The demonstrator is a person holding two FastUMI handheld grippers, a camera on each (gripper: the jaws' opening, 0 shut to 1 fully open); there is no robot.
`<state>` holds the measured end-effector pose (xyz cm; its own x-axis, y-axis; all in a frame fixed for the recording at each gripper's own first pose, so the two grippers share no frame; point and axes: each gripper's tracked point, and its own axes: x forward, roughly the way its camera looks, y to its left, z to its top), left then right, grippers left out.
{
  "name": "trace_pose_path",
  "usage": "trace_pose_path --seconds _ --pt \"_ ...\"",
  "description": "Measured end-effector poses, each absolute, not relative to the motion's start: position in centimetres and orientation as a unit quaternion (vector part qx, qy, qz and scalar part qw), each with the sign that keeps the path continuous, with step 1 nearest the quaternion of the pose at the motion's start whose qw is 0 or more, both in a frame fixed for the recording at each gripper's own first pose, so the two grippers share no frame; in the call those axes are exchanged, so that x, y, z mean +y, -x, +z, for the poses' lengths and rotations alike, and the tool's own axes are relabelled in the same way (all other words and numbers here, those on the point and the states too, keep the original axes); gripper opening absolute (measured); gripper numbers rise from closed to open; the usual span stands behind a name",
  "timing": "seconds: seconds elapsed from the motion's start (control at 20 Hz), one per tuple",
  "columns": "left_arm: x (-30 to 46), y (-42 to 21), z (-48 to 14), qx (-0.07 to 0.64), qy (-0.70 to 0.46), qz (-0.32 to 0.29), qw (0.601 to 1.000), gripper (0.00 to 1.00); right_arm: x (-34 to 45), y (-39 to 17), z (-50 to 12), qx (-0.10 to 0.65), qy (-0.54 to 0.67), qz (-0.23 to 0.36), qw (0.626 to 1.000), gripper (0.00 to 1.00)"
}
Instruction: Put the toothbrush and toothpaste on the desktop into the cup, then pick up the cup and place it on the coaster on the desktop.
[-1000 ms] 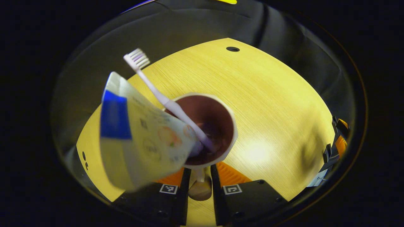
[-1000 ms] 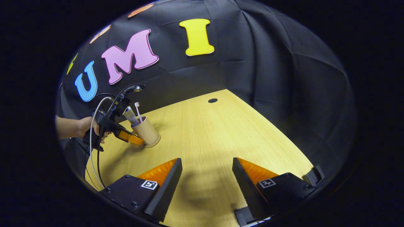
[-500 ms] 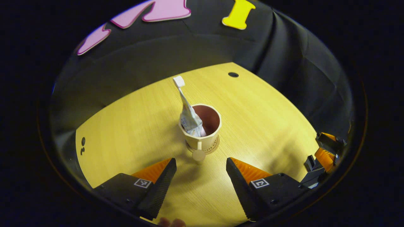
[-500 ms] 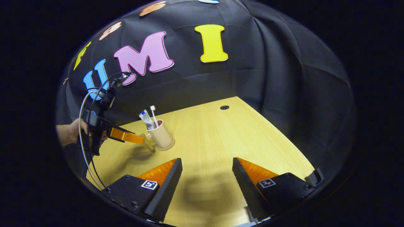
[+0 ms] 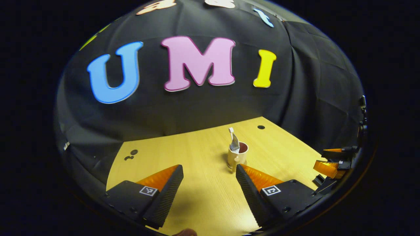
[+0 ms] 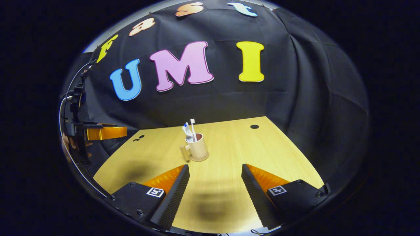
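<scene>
Standing upright on the worktop (image 6: pixel 229 144): the cup (image 6: pixel 198 150), on a round coaster (image 6: pixel 200 159) whose edge peeks out under its base. Holding both the toothbrush (image 6: pixel 193 128) and the toothpaste (image 6: pixel 187 131), which lean together against the cup's rim and poke well above it. Sticking out sideways from the cup, a stubby handle (image 6: pixel 184 152).

Hanging back from the cup, the left gripper (image 5: pixel 209 185), fingers spread wide and holding nothing, bare worktop between them; cup (image 5: pixel 237 156) just beyond the tip of one finger, apart from it. Seen from the right gripper view, the same left gripper (image 6: pixel 106 132) off to the cup's side and raised above the worktop edge, well apart from the cup, with a hand (image 6: pixel 70 144) behind it.

Sitting well back from the cup too, the right gripper (image 6: pixel 215 186), fingers wide apart and gripping nothing, cup ahead of the gap. In the left gripper view, the right gripper (image 5: pixel 329 162) well off to the cup's other side.

Behind the cup near the far edge, a small dark hole (image 6: pixel 254 126) in the worktop.
</scene>
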<state>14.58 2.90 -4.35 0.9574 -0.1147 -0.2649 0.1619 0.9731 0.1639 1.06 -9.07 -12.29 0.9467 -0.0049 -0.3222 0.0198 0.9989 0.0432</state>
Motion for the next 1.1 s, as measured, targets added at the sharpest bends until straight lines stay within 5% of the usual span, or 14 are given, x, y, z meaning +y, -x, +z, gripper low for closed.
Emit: trace_pose_path --seconds 0.25,0.65,1.1 --pt "9.0 -6.3 -3.4 0.051 -0.025 -0.018 0.998 1.0 -5.4 1.6 -9.1 0.131 0.0 0.001 0.991 0.98" --pt "14.7 3.9 -5.9 0.028 0.031 0.039 0.998 0.98 -1.8 8.0 -9.0 0.126 -0.009 -0.002 0.992 0.98" --pt "12.1 7.2 -7.9 0.034 0.056 -0.005 0.998 0.98 -1.3 10.9 -9.8 0.123 -0.03 -0.029 0.992 0.98"
